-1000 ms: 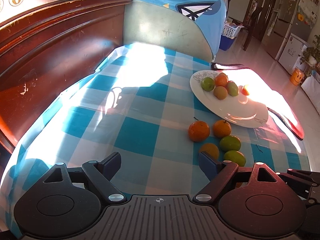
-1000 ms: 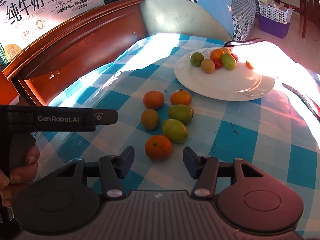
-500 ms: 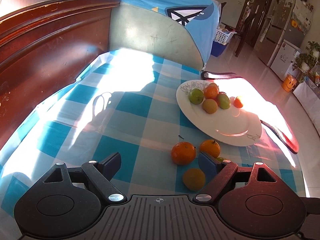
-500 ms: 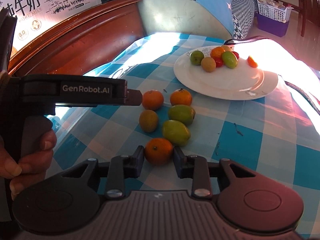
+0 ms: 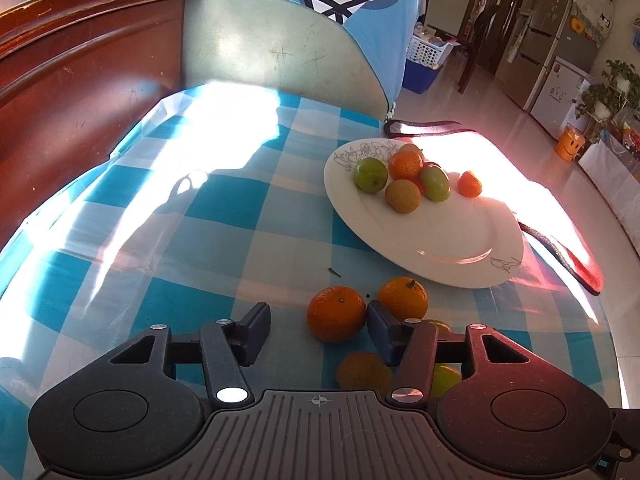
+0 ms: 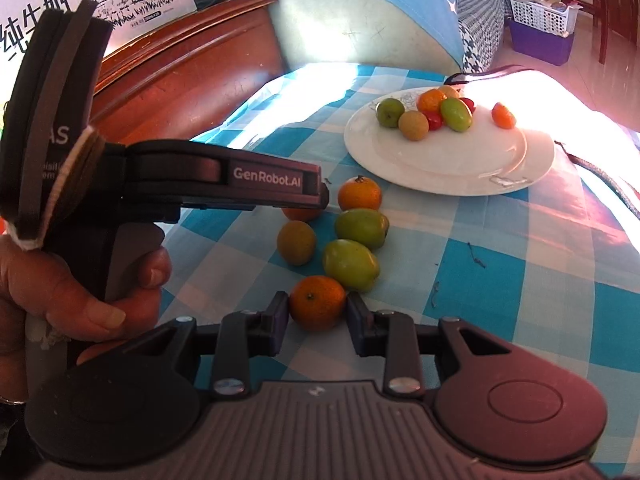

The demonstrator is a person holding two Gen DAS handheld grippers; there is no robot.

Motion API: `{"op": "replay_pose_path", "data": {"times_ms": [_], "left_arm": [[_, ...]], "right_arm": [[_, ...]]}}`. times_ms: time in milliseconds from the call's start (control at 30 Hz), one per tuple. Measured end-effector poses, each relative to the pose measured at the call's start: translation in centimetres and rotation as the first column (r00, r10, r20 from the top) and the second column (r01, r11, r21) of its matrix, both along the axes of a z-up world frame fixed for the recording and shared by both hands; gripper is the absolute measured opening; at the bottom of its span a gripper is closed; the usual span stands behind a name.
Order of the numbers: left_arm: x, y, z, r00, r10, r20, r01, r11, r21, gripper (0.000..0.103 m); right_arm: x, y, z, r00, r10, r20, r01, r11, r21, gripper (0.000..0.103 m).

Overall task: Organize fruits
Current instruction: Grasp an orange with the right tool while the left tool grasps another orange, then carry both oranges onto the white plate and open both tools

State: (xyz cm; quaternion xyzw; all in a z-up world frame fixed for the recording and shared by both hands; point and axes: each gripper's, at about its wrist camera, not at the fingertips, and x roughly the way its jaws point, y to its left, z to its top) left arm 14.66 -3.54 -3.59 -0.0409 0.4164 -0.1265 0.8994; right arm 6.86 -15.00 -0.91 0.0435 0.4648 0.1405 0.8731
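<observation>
the checked tablecloth covers the whole work surface, with a dark wooden headboard along one side and a blue-covered chair back at the far end. a large white plate sits toward the far side holding a cluster of green, orange, brown and red fruit. a person's hand grips the left gripper's handle, and that tool's body crosses the right wrist view, hiding part of one orange. loose fruit lies between plate and grippers: two green fruits touching each other, a brown fruit just beside them. the left gripper has just been closing; an orange sits between its fingers against the right pad, the left pad apart from it. the right gripper is clamped on a small orange.
</observation>
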Motion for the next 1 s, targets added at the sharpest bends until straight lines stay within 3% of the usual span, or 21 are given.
{"op": "replay_pose_path", "data": {"times_ms": [167, 633, 1000], "left_arm": [[-0.3, -0.2, 0.1, 1.0, -0.021, 0.012, 0.021, 1.0, 0.004, 0.029], [-1.9, 1.1, 1.5, 0.999, 0.0, 0.041, -0.001, 1.0, 0.023, 0.029], [-3.5, 1.1, 2.8, 0.997, -0.032, 0.076, 0.028, 0.998, 0.053, 0.029]], "right_arm": [[0.0, 0.0, 0.0, 1.0, -0.002, -0.001, 0.002, 1.0, 0.0, 0.032], [-0.2, -0.4, 0.7, 1.0, -0.007, -0.008, 0.007, 1.0, 0.015, 0.031], [-0.4, -1.4, 3.4, 0.999, -0.012, 0.035, 0.011, 1.0, 0.026, 0.031]]}}
